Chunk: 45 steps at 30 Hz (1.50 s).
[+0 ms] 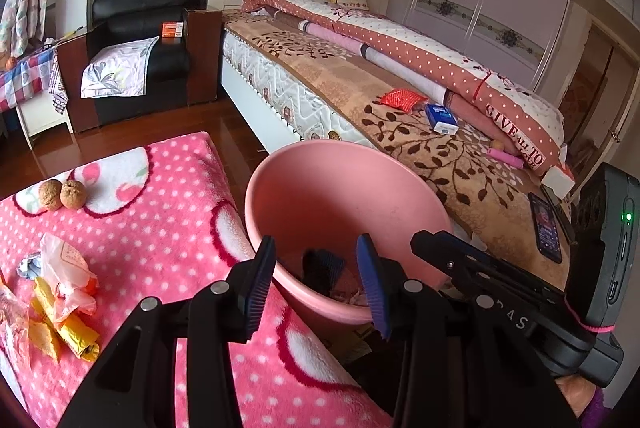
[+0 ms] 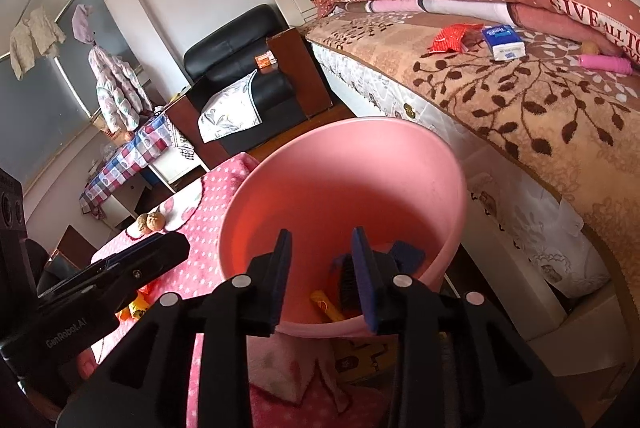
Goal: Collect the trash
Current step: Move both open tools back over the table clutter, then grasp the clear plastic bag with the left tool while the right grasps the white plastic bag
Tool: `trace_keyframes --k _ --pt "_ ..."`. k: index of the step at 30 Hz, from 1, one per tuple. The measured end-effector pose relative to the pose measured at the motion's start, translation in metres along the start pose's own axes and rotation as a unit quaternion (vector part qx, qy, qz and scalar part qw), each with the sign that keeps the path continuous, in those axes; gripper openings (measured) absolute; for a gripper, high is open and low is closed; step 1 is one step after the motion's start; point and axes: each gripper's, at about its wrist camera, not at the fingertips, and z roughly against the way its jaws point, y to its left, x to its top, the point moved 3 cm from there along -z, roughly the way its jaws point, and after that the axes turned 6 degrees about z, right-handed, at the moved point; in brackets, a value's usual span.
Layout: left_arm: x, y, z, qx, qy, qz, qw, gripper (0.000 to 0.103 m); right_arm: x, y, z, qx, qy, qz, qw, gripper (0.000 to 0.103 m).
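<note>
Pink bin [image 1: 344,187]: plastic, upright, standing between the pink blanket and the bed; both claws hang over its mouth.
Bin contents: a yellow wrapper [image 2: 328,308] and some dark blue pieces lie at the bottom, at 6 o'clock of the bin in the right wrist view.
Left gripper [image 1: 316,288]: jaws apart, nothing between the pads.
Right gripper [image 2: 322,278]: jaws parted, nothing pinched; the pads frame the bin's floor.
Loose trash [image 1: 64,304]: yellow and orange wrappers and a crumpled clear bag, on the pink blanket [image 1: 160,228] at 9 o'clock of the bin.
Walnuts [image 1: 62,193]: two, touching, on the blanket at 10 o'clock of the bin.
Bed [image 1: 400,115]: at 2 o'clock of the bin, with a red packet [image 1: 402,99], a blue tissue pack [image 1: 440,117] and a phone [image 1: 546,228] lying apart on its leaf-patterned cover.
</note>
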Motion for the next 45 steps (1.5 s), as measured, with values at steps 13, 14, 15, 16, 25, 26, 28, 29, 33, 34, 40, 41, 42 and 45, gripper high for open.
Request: trace_keyframes --k 13,14,15,16,25,26,28,29,33,34,40,41,42,45 --pt "-0.010 0.027 0.039 0.031 -0.021 0.018 0.9991 0.042 -0.009 0.051 0.007 0.015 -0.004 0.068 0.998 0.032" --pt "-0.012 0.032 0.043 0.035 -0.023 0.022 0.9989 0.042 -0.011 0.057 0.007 0.017 -0.002 0.074 0.997 0.032" --pt "-0.013 0.036 0.047 0.039 -0.024 0.026 0.9986 0.042 -0.013 0.060 0.007 0.019 -0.001 0.078 0.997 0.032" --pt "-0.014 0.039 0.049 0.041 -0.025 0.028 0.9984 0.042 -0.015 0.065 0.007 0.020 0.000 0.084 0.996 0.032" --pt "-0.026 0.078 0.081 0.075 -0.042 0.056 0.9948 0.042 -0.029 0.101 0.003 0.040 0.019 0.114 0.993 0.032" --pt "-0.027 0.082 0.083 0.078 -0.042 0.059 0.9943 0.042 -0.030 0.104 0.003 0.042 0.020 0.116 0.992 0.032" --pt "-0.031 0.092 0.089 0.087 -0.043 0.067 0.9931 0.042 -0.033 0.114 0.001 0.045 0.023 0.127 0.991 0.032" --pt "-0.033 0.098 0.092 0.093 -0.043 0.070 0.9923 0.042 -0.035 0.119 0.000 0.044 0.024 0.135 0.990 0.032" --pt "-0.042 0.121 0.107 0.118 -0.049 0.085 0.9883 0.042 -0.039 0.141 -0.005 0.056 0.021 0.163 0.985 0.032" --pt "-0.044 0.126 0.110 0.122 -0.050 0.088 0.9874 0.042 -0.040 0.146 -0.005 0.058 0.021 0.168 0.984 0.032" --pt "-0.062 0.168 0.132 0.156 -0.053 0.103 0.9810 0.042 -0.045 0.175 -0.012 0.101 0.038 0.185 0.977 0.032" --pt "-0.065 0.175 0.136 0.162 -0.054 0.104 0.9799 0.042 -0.046 0.179 -0.012 0.101 0.038 0.186 0.976 0.032" --pt "-0.068 0.181 0.139 0.164 -0.054 0.105 0.9793 0.042 -0.046 0.182 -0.013 0.103 0.039 0.187 0.976 0.032" --pt "-0.076 0.198 0.147 0.170 -0.054 0.109 0.9779 0.042 -0.048 0.189 -0.019 0.105 0.048 0.189 0.975 0.032"
